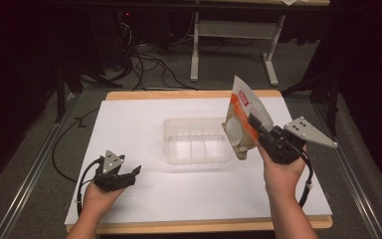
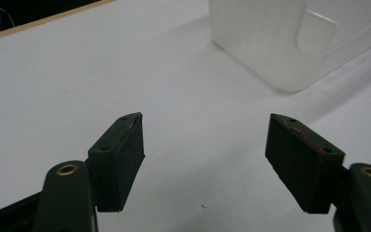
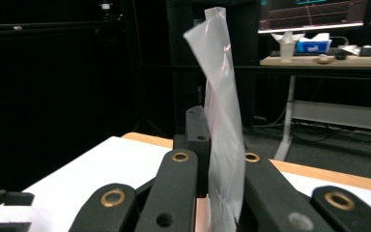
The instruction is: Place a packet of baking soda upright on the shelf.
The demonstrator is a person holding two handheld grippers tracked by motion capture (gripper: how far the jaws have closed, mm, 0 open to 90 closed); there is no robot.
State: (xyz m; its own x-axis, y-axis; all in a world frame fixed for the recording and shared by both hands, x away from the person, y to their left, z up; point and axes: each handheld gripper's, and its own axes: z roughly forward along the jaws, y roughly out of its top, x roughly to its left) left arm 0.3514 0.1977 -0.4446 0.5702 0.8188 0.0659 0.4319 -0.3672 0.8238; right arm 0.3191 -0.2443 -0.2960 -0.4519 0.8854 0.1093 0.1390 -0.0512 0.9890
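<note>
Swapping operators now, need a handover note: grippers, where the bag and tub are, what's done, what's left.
Right gripper: shut on the snack bag, held in the air at the right end of the clear plastic tub; the bag's lower end hangs at about the tub's right rim.
Left gripper: open, holding nothing, low over the white table to the tub's front left.
Tub: mid-table, with dividers, nothing seen inside.
Done: bag picked up and brought to the tub.
Left, probably: lower the bag into the tub and release.

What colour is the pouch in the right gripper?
White and orange pouch with a red patch, clearest in the high view.
</note>
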